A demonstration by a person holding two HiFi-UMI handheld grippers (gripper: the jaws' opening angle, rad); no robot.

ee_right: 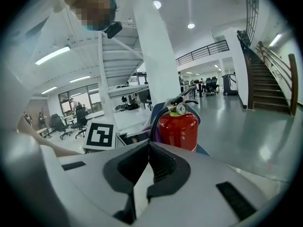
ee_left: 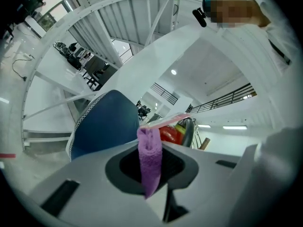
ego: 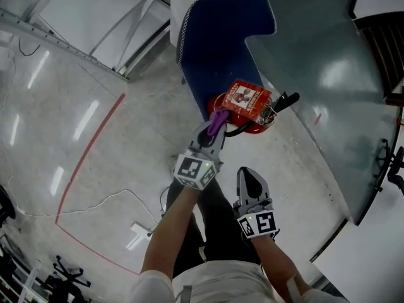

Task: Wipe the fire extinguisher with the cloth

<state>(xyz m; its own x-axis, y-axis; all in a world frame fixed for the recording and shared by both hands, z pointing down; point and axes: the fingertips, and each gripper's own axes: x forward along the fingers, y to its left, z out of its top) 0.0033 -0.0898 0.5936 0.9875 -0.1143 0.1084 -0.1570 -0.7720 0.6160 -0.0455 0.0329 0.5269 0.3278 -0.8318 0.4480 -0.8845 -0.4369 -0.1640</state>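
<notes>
A red fire extinguisher (ego: 246, 106) stands on the floor in front of a blue chair (ego: 218, 40); a label card lies across its top and its black handle points right. My left gripper (ego: 213, 131) is shut on a purple cloth (ego: 218, 120), whose end touches the extinguisher's left side. In the left gripper view the purple cloth (ee_left: 150, 160) stands folded between the jaws, with the extinguisher (ee_left: 171, 132) just behind it. My right gripper (ego: 251, 183) is shut and holds nothing, below and nearer than the extinguisher. The right gripper view shows the extinguisher (ee_right: 177, 126) upright, with gauge and hose.
A red line (ego: 88, 150) is painted on the glossy floor at the left. A white cable (ego: 95, 204) and a small white block (ego: 137, 232) lie near my feet. White stair framing (ego: 126, 24) stands at the back left, and a dark staircase (ee_right: 270, 86) rises at the right.
</notes>
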